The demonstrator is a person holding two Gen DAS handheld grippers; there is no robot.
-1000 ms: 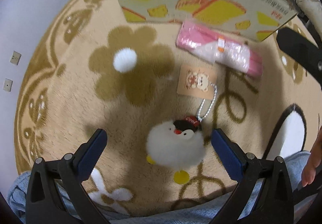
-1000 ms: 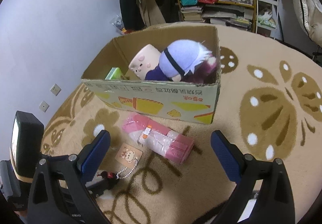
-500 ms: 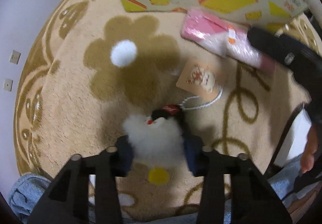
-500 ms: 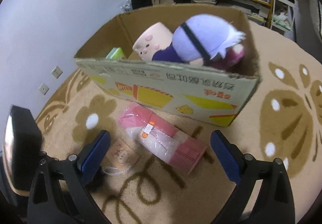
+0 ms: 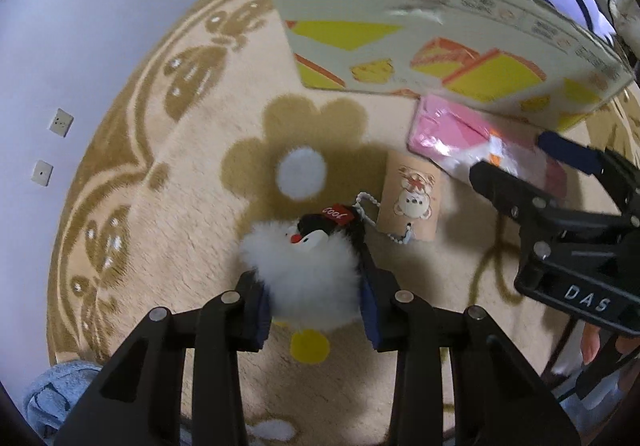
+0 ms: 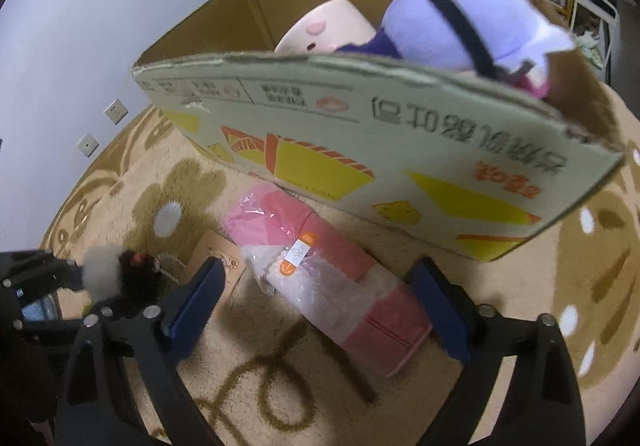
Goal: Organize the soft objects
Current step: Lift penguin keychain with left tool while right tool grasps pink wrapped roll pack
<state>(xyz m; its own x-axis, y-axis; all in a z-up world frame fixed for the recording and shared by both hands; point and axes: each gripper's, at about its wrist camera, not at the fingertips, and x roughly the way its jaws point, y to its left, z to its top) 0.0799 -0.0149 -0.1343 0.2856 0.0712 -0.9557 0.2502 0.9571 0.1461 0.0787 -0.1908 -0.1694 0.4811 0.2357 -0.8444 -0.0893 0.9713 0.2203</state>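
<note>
Left tool (image 5: 316,306) clamped on the penguin (image 5: 308,270), blue pads sunk into the white fluff on both sides and closing a touch more. Looks like a decent grip low on the body, head and red cap poking out forward. Worth keeping the squeeze gentle, since fluff compresses and a plush can pop out sideways. Bead chain (image 5: 366,205) trails off the cap to the card (image 5: 412,201) lying flat on the rug (image 5: 160,205), so best lifted slowly, letting the tag swing free and not snagging it on the box (image 5: 420,49) edge on the way over.

Right tool (image 6: 316,310) spread wide over the pink pack (image 6: 332,278), jaws just starting to come in, nothing pressed yet. Pack sits on the rug right against the box front, between the pads. Wrapper looks slick, so probably smarter to take it across the short width near the middle than by one end, otherwise likely to droop.

Box already has a purple plush (image 6: 468,17) and a pink pig (image 6: 328,29) inside, so the free space on the left seems the place to drop things.

Readable stuff: "Cool" on the penguin cap, "DAS" in white on the right tool body seen from the left camera. Upside-down East Asian print along the box rim, not legible. Orange sticker on the pack too blurry. Card shows a little cartoon bear, no readable text
</note>
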